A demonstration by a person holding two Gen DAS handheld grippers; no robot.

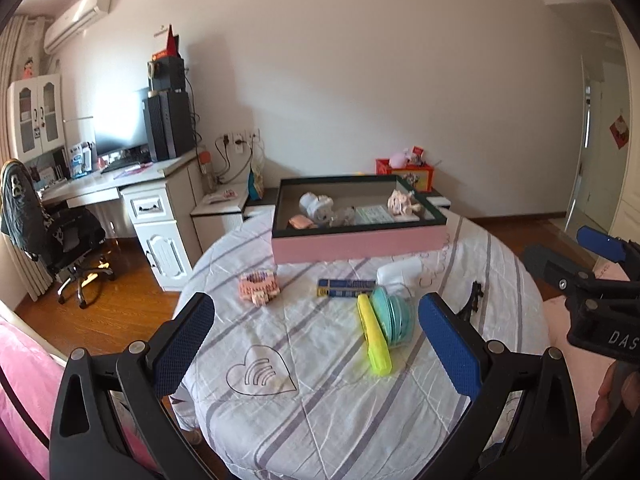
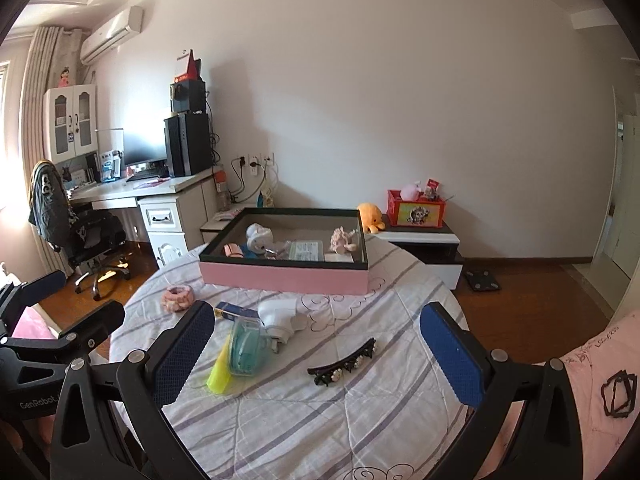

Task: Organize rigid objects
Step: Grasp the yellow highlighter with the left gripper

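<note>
Grippers hover low over a round desk (image 1: 320,420) draped in a striped white cloth. The left gripper (image 1: 316,340) is spread wide and holds nothing; the right gripper (image 2: 318,350) is likewise released, empty, beside it. Between the left one's blue pads lie a yellow highlighter (image 1: 374,338) touching a teal round case (image 1: 394,320), with a blue box (image 1: 346,287) and a white device (image 1: 400,272) just beyond. A pink block toy (image 1: 259,288) sits to the left, a black hair clip (image 2: 344,362) near the right gripper. At the far edge rests a pink tray (image 1: 360,246), dark-rimmed, holding small toys. Behind stand a white computer desk (image 1: 132,184), an office chair (image 1: 60,236), wood floor and bare wall.
</note>
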